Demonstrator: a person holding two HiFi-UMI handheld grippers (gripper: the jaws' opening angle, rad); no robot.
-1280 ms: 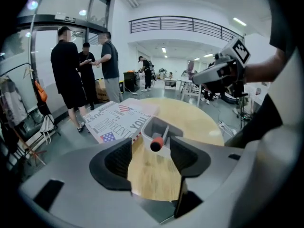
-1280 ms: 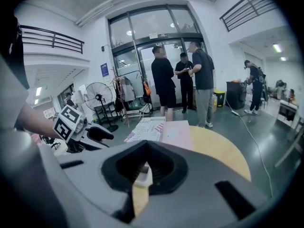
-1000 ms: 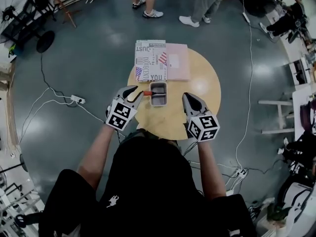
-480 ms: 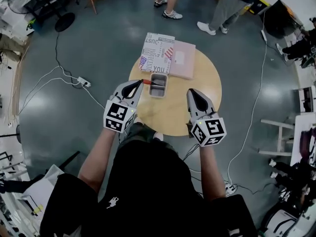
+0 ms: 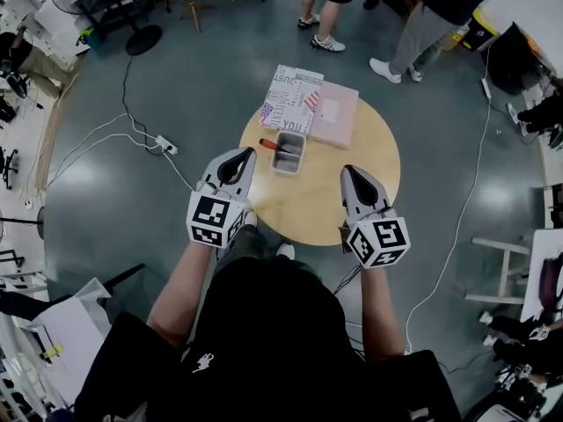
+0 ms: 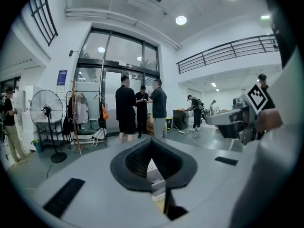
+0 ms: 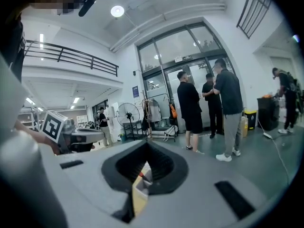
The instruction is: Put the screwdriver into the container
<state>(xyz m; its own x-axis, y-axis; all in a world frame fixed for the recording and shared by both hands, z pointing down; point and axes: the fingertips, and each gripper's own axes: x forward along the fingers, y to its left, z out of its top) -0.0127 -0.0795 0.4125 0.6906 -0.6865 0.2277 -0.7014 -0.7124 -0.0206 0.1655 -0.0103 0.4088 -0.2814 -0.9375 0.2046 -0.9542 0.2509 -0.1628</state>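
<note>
A grey container (image 5: 288, 153) stands at the far middle of the round wooden table (image 5: 352, 139). The screwdriver (image 5: 273, 145) lies in it, its red handle sticking out over the left rim. My left gripper (image 5: 247, 155) is shut and empty, its tip a short way to the near left of the container. In the left gripper view the jaws (image 6: 151, 143) meet, with the container (image 6: 155, 174) showing past them. My right gripper (image 5: 349, 175) hovers shut and empty over the table's right half. Its own view shows the closed jaws (image 7: 146, 145) and the container (image 7: 141, 188) beyond.
A printed booklet (image 5: 287, 98) and a pink box (image 5: 333, 113) lie at the table's far edge. People (image 5: 431, 11) stand beyond the table. A power strip (image 5: 165, 145) and cables cross the floor at the left, and a fan (image 5: 143, 38) stands at the back left.
My left gripper has let go of the screwdriver's red handle, closed empty and drawn back toward me. The screwdriver stays in the container. The right gripper has held its place.
</note>
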